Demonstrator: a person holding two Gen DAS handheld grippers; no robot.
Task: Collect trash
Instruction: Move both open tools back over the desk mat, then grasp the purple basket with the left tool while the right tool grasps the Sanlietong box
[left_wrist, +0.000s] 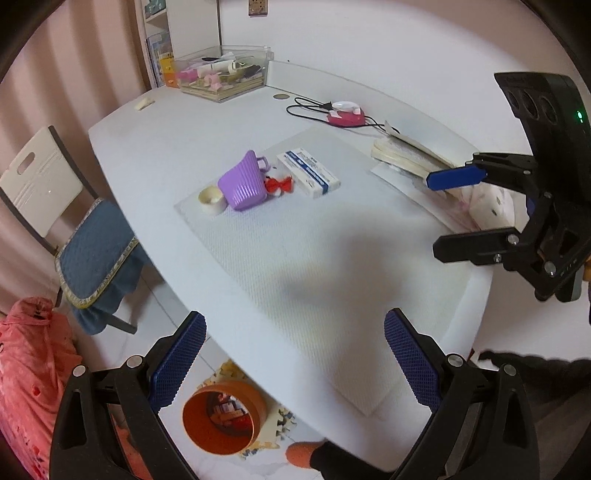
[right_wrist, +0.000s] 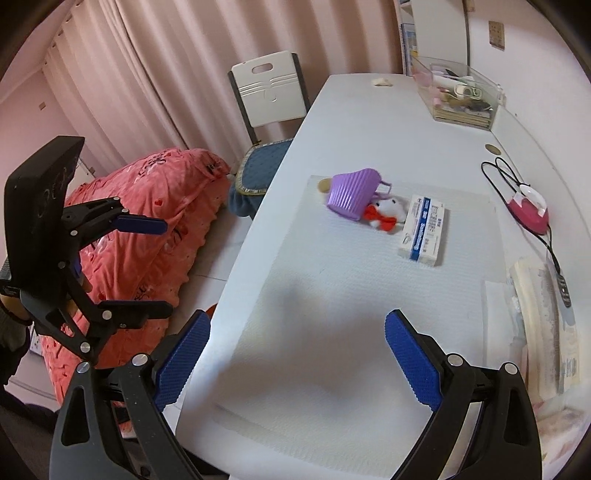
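A purple ribbed basket (left_wrist: 242, 182) (right_wrist: 351, 195) lies tipped on a white mat (left_wrist: 295, 258) (right_wrist: 332, 295) on the white table. Beside it are a small white plush with a red bow (left_wrist: 279, 183) (right_wrist: 384, 214), a white and blue carton (left_wrist: 308, 172) (right_wrist: 423, 230) and a roll of tape (left_wrist: 211, 199). An orange bin (left_wrist: 221, 417) stands on the floor under the table's near edge. My left gripper (left_wrist: 293, 360) (right_wrist: 155, 266) is open and empty above the table edge. My right gripper (right_wrist: 295, 360) (left_wrist: 439, 216) is open and empty over the mat.
A clear box of clutter (left_wrist: 221, 72) (right_wrist: 460, 92) sits at the table's far corner. A pink device with a black cable (left_wrist: 345, 114) (right_wrist: 528, 210) and a stack of papers (left_wrist: 410, 157) (right_wrist: 543, 317) lie at the wall side. A chair (left_wrist: 55, 206) (right_wrist: 269, 110) and pink bedding (right_wrist: 147, 229) stand left.
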